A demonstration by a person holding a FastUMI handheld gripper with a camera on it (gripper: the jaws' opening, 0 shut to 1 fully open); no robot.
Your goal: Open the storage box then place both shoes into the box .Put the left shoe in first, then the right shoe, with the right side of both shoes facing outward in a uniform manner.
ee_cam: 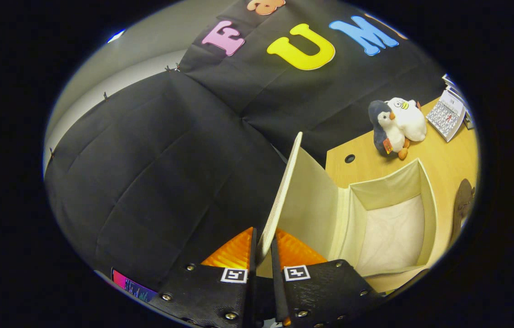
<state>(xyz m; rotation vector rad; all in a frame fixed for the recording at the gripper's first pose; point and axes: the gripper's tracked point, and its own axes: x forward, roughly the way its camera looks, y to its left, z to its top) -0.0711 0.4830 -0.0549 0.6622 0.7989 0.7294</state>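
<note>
The cream fabric storage box (427, 196) stands open on the wooden table, its pale inside bare. Its lid (304, 196) is swung up on edge, standing nearly upright beside the box's opening. My gripper (263, 253) is shut on the lid's near edge, with one finger on each face of it. A dark brown shoe (462, 202) lies on the table just beyond the far side of the box, only partly seen.
A penguin plush toy (386, 130) and a white plush toy (409, 118) sit on the wooden table (375, 166) behind the box, with a desk calendar (447, 116) farther back. A round cable hole (349, 158) is near the table's edge.
</note>
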